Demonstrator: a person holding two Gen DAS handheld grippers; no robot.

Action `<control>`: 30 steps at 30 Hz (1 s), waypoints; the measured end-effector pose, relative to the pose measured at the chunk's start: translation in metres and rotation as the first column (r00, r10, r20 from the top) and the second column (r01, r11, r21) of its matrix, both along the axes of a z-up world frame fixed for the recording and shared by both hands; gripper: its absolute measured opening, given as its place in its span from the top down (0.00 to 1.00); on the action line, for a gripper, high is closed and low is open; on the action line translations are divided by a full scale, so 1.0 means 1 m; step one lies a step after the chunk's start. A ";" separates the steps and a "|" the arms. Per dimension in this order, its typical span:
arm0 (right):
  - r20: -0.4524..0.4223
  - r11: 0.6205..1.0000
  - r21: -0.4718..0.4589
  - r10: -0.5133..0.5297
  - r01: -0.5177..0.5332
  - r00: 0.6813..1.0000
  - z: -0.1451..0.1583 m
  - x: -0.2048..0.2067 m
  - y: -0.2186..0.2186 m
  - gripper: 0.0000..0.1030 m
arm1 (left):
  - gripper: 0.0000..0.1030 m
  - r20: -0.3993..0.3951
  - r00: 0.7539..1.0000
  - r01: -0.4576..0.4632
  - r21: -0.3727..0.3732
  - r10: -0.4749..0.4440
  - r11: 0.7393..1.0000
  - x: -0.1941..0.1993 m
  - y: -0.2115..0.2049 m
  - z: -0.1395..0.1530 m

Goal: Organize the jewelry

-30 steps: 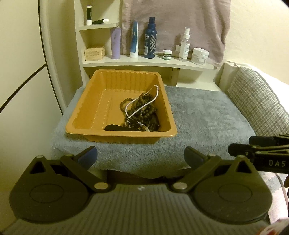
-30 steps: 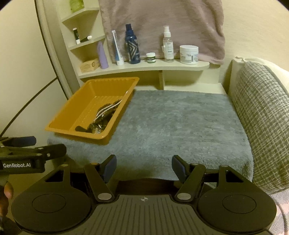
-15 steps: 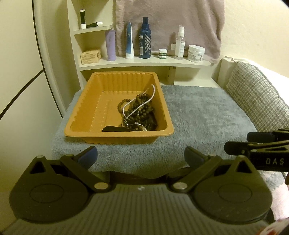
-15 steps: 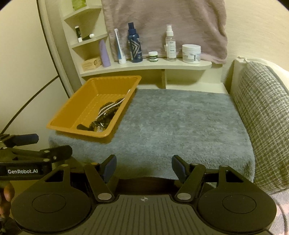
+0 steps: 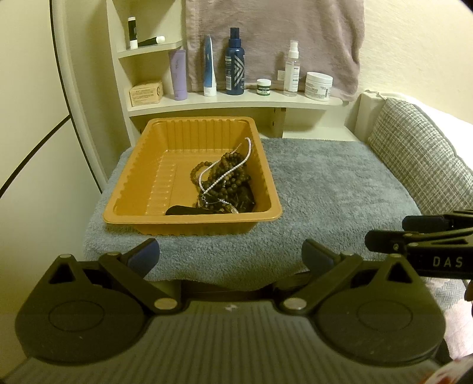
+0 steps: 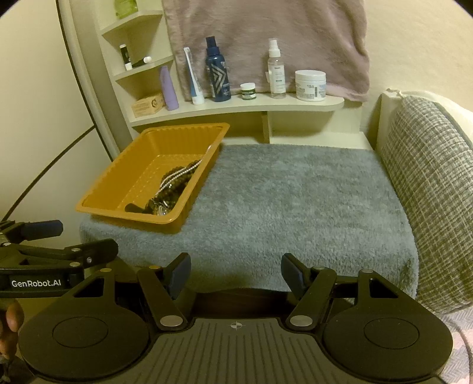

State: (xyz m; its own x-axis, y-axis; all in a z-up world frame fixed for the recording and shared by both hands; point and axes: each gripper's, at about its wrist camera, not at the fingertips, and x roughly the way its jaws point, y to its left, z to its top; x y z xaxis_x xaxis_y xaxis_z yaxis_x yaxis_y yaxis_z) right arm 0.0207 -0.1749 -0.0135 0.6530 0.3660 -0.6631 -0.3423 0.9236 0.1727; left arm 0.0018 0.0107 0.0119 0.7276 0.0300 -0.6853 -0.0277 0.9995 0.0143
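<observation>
Where left view centres tray [image 5: 267, 217], right view adds green bottle [image 6: 125, 6]

"GenRobot.AI" in white letters along the black side of the left gripper [image 6: 179, 270], at the near left edge of the right wrist view; "DAS" in pale capitals along the black side of the right gripper [image 5: 384, 236], at the near right edge of the left wrist view; labels on the shelf bottles and jars too small and blurred to read
</observation>
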 end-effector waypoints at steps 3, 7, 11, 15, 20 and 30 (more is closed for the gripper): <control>0.000 1.000 0.001 -0.001 0.001 1.000 0.000 0.000 0.000 0.34 | 0.01 0.001 1.000 0.000 0.000 0.000 1.000 0.000 0.000 0.000; 0.000 1.000 0.002 -0.004 0.004 1.000 0.000 0.000 0.000 0.34 | 0.01 0.001 1.000 0.000 0.001 0.000 1.000 0.000 0.000 0.000; -0.002 1.000 0.003 -0.007 0.007 1.000 0.000 -0.001 0.000 0.34 | 0.01 0.003 1.000 0.003 0.002 -0.003 1.000 -0.001 0.000 0.001; -0.002 1.000 0.005 -0.009 0.009 1.000 -0.001 0.000 0.000 0.34 | 0.01 0.003 1.000 0.003 0.002 -0.003 1.000 -0.001 0.000 0.001; -0.002 1.000 0.006 -0.010 0.010 1.000 -0.001 0.000 0.000 0.34 | 0.01 0.003 1.000 0.003 0.002 -0.003 1.000 -0.001 0.000 0.001; -0.003 1.000 0.007 -0.012 0.012 1.000 -0.001 0.000 -0.001 0.34 | 0.01 0.004 1.000 0.003 0.002 -0.003 1.000 -0.001 0.000 0.001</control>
State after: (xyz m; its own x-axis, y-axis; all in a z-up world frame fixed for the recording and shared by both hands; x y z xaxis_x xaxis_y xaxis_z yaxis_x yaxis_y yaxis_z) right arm 0.0205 -0.1757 -0.0148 0.6554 0.3631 -0.6623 -0.3309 0.9263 0.1803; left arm 0.0010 0.0109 0.0125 0.7303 0.0290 -0.6825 -0.0243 0.9996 0.0164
